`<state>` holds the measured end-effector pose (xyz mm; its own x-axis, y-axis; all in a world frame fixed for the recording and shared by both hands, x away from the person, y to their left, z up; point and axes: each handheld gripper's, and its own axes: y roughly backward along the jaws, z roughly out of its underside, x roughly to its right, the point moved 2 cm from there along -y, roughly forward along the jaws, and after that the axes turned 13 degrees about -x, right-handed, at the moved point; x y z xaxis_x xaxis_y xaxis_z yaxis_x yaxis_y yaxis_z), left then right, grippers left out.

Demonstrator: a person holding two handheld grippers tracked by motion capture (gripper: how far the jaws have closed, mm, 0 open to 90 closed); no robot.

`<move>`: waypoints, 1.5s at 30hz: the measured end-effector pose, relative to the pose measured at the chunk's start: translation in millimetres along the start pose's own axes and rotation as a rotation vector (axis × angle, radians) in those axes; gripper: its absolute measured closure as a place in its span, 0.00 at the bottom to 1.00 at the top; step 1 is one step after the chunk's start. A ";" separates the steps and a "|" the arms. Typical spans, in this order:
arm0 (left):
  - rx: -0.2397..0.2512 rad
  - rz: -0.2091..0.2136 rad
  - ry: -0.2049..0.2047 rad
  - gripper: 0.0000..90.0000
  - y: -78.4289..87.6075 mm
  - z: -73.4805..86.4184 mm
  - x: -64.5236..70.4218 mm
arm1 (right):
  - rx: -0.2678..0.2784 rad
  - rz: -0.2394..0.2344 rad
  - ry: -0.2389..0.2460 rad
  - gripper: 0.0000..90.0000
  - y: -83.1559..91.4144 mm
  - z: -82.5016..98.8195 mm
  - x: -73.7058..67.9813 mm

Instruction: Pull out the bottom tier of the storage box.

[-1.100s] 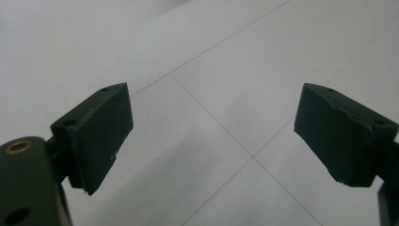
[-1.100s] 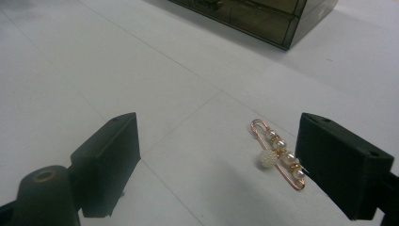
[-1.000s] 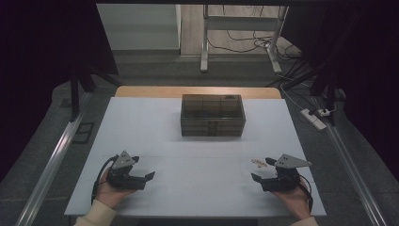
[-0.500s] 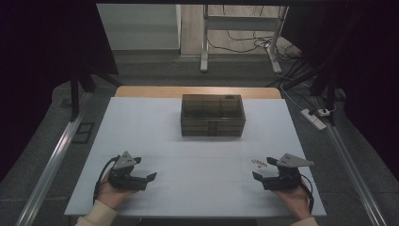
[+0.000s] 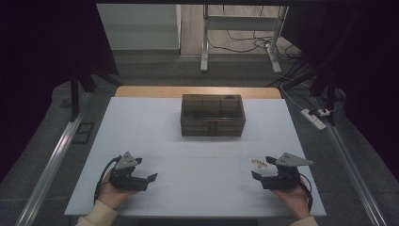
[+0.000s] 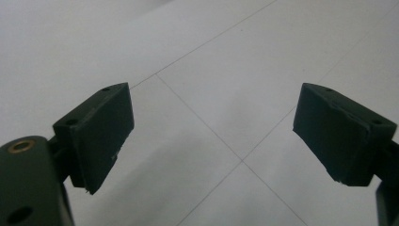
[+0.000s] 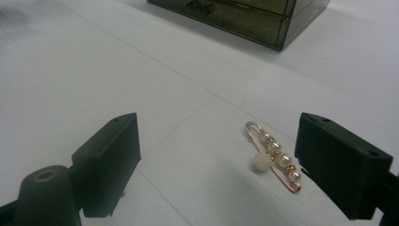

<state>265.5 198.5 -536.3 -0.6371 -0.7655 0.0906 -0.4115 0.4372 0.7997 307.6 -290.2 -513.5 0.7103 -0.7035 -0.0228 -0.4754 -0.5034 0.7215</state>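
1. Covering most of the high view, the white tabletop (image 5: 155,136) shows thin seam lines crossing its surface, and a wooden edge runs along its far side.
2. A dark see-through box (image 5: 212,115) with 2 rows of compartments on top and drawer fronts facing the person stands at the far middle of the tabletop, well apart from both hands.
3. The left hand-held gripper (image 5: 149,179) rests low at the near left, held in the person's left hand (image 5: 113,193); its 2 jaws stand wide apart with nothing between them, and in the left gripper view bare tabletop lies under the gap.
4. The right hand-held gripper (image 5: 261,167) sits at the near right in the person's right hand (image 5: 294,200), its 2 jaws also spread wide and holding nothing.
5. A rose-gold pin (image 7: 275,156) strung with small pearls and 1 larger beaded ball lies flat on the tabletop, just ahead of the right hand-held gripper, close to 1 of its jaws but touching neither.
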 end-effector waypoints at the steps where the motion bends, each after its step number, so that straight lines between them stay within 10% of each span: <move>1: 0.007 -0.003 0.003 0.14 0.9 -0.3 1.0 | 0.004 0.003 0.001 0.16 0.9 -0.5 -0.8; 45: -0.017 0.005 -0.010 0.14 -3.9 2.0 3.4 | 0.002 -0.041 0.061 0.17 -17.3 -18.8 -39.6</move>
<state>263.6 195.1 -540.3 -0.6458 -0.7583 0.0889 -0.3973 0.4332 0.8090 297.5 -244.3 -512.0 0.7598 -0.6501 -0.0100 -0.4461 -0.5325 0.7193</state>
